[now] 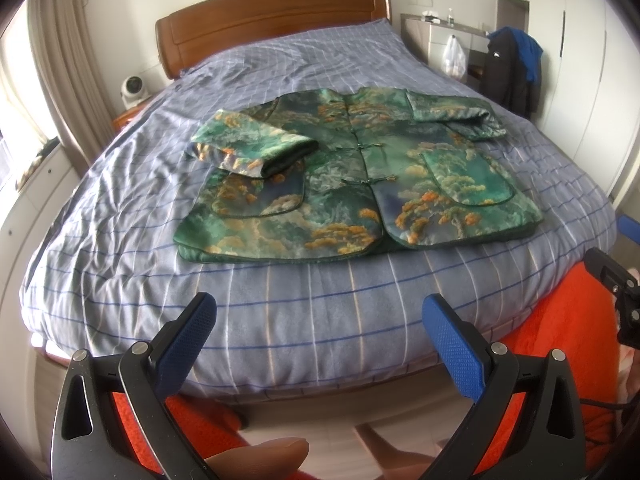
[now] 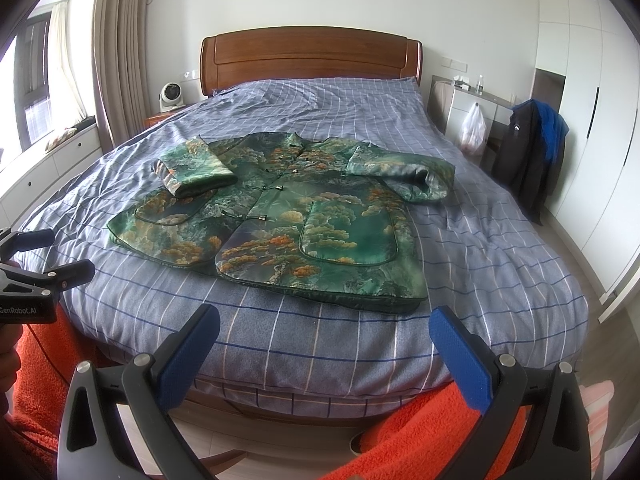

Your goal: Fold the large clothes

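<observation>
Green patterned jacket lies flat mid-frame on a blue checked bed, both sleeves folded inward. Left gripper and right gripper, bottom of frame, gape wide, holding nothing.

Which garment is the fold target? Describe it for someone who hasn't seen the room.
On the bed with the blue checked cover, the green jacket lies flat near the foot, front up, both sleeves folded in. Its glossy green-and-orange landscape print sets it apart from the plain dark coat hanging at the right.
</observation>
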